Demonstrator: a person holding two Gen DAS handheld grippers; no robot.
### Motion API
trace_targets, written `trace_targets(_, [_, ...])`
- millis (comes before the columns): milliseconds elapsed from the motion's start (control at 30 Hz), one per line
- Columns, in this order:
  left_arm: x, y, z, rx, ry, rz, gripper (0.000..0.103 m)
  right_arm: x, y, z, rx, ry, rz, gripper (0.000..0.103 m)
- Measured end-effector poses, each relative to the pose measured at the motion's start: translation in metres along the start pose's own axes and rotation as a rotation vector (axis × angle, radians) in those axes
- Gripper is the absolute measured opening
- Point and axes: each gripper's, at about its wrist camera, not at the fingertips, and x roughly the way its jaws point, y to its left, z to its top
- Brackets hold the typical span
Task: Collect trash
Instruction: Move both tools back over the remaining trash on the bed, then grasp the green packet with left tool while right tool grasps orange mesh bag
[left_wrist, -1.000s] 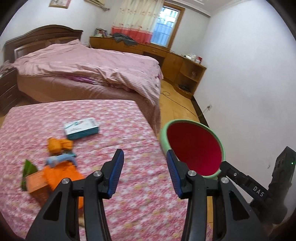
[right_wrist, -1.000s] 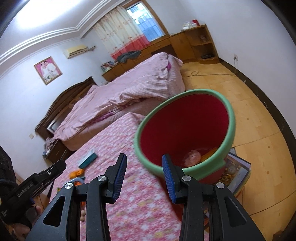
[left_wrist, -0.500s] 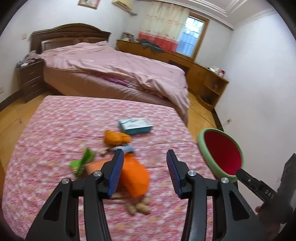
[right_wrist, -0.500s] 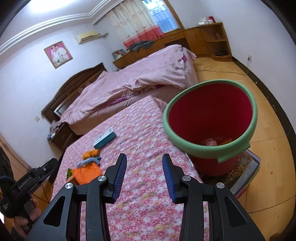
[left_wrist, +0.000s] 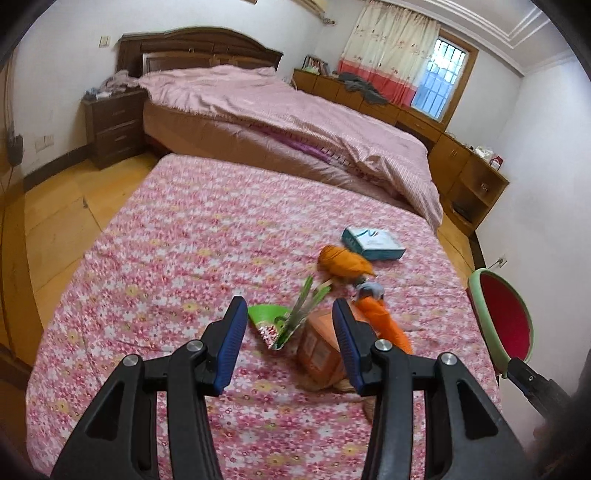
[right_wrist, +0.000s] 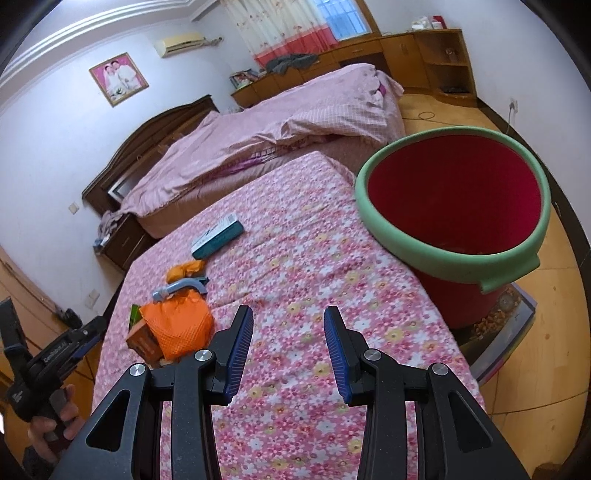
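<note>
— Where were your grippers just then?

— My left gripper (left_wrist: 290, 339) hung above the flowered bedspread (left_wrist: 192, 258), jaws spread wide with nothing between them. Past its fingertips lay a green wrapper (left_wrist: 271, 319) and an orange carton (left_wrist: 319, 349), touching one another. My right gripper (right_wrist: 289, 349) was likewise released and held nothing, over a bare stretch of the same spread.

— And the rest of the trash?

— All bunched in one cluster. An orange mesh bag (right_wrist: 181, 323) sat against the carton, with a blue-grey curved plastic piece (right_wrist: 179, 288) just beyond it and a crumpled orange wrapper (left_wrist: 343, 262) next along. A teal and white box (left_wrist: 373, 243) lay a little apart, toward the big bed with the pink quilt (left_wrist: 295, 118).

— Where was the bin?

— The red bucket with the green rim (right_wrist: 448, 192) stood on the wooden floor, right against the edge of the flowered spread, on my right side. I could not make out what was at its bottom.

— Anything touching the trash?

— No, neither tool touched a piece.
</note>
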Motion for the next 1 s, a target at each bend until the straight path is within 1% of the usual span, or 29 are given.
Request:
trace_targets(333, [0.037, 0.006, -0.003, -0.013, 0.067, -0.006, 0.048, 0.013, 0.001, -0.004, -0.003, 0.038, -0.027, 0.041])
trace_targets(500, [0.051, 0.009, 0.000, -0.015, 0.073, 0.004, 0.048, 0.018, 0.002, -0.006, -0.008, 0.052, -0.034, 0.041])
trace_targets(600, [0.058, 0.014, 0.001, -0.023, 0.076, 0.025, 0.048, 0.020, 0.003, -0.006, -0.012, 0.059, -0.037, 0.041])
trace_targets(800, [0.068, 0.022, 0.003, -0.045, 0.069, 0.006, 0.051, 0.028, 0.008, -0.006, -0.030, 0.082, -0.041, 0.041])
trace_targets(900, [0.073, 0.021, 0.003, -0.047, 0.089, -0.017, 0.051, 0.033, 0.013, -0.006, -0.039, 0.094, -0.036, 0.041])
trace_targets(933, [0.074, 0.020, 0.002, -0.049, 0.089, -0.025, 0.051, 0.034, 0.015, -0.006, -0.044, 0.096, -0.033, 0.041])
trace_targets(1000, [0.074, 0.020, 0.002, -0.051, 0.083, -0.031, 0.042, 0.037, 0.019, -0.006, -0.055, 0.097, -0.031, 0.041])
